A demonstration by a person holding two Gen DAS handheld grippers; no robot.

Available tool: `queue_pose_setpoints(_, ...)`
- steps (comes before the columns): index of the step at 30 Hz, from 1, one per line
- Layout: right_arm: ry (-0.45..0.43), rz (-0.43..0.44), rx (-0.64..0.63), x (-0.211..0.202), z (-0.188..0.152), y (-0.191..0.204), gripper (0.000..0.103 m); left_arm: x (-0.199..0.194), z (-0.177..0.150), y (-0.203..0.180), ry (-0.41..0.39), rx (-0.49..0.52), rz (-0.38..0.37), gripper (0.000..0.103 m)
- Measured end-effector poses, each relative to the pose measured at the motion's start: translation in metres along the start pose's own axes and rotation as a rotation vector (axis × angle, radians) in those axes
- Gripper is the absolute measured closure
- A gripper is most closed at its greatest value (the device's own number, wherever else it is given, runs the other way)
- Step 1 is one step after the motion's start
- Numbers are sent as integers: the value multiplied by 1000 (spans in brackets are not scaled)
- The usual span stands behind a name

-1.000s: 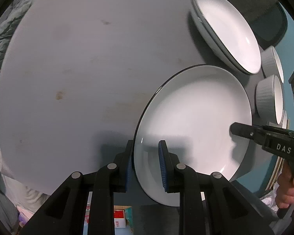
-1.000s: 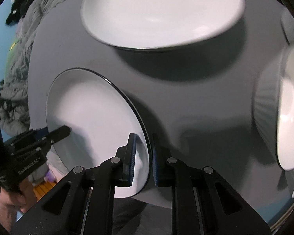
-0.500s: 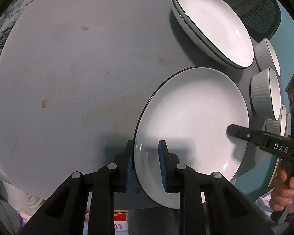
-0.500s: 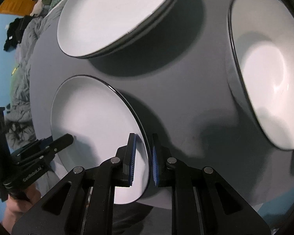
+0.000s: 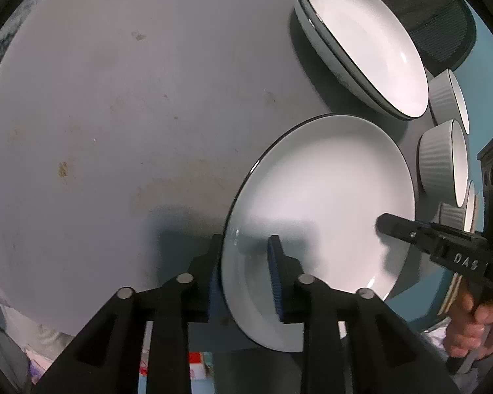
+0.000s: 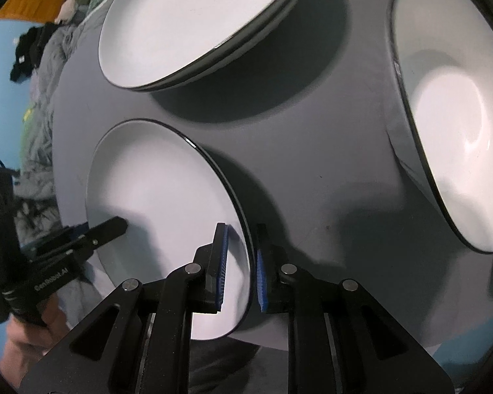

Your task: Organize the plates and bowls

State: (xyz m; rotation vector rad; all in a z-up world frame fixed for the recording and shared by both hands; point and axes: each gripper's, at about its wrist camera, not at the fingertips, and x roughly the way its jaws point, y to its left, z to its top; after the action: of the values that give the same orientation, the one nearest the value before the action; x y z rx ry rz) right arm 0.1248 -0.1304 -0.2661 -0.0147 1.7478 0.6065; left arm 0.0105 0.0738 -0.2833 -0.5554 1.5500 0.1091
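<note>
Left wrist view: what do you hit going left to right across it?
Bare grey table → left gripper, opening, fingers either side of the held plate rim → right gripper on that plate's far rim → ribbed bowls at the edge.

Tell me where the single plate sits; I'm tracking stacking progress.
The plate lies at the table's near edge between both grippers, just before the plate stack.

Stacked plates (image 6: pixel 194 26) cut off at 12 o'clock; large bowl (image 6: pixel 450 105) cut off at 3 o'clock.
</note>
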Motion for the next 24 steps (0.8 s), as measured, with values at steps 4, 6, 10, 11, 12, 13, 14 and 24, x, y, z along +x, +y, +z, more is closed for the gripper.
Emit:
queue_pose_setpoints(4, 25, -11, -13, 5, 3, 8, 86, -4, 1, 1, 0, -14, 15, 76)
queue_pose_setpoints(6, 42, -15, -22, 8, 5, 11, 86, -7, 1, 0, -3, 2, 31, 76)
queue_pose_setpoints(10, 62, -21, -38, 6, 6, 15, 87, -14, 1, 0, 11, 1, 34, 76)
queue_pose_setpoints(11, 65, -20, -40, 4, 6, 16, 87, -16, 2, 1, 13, -2, 33, 76)
queue_pose_setpoints(12, 66, -19, -41, 2, 6, 18, 87, -19, 3, 1, 16, -5, 33, 76)
queue_pose_setpoints(13, 66, -18, -44, -2, 7, 20, 87, -21, 3, 2, 16, -7, 32, 76)
queue_pose_setpoints(14, 65, -19, -48, -4, 7, 22, 87, -24, 4, 1, 16, -8, 30, 76)
queue_pose_setpoints(24, 41, -31, -66, -34, 23, 33, 87, -56, 14, -11, -16, 8, 6, 76)
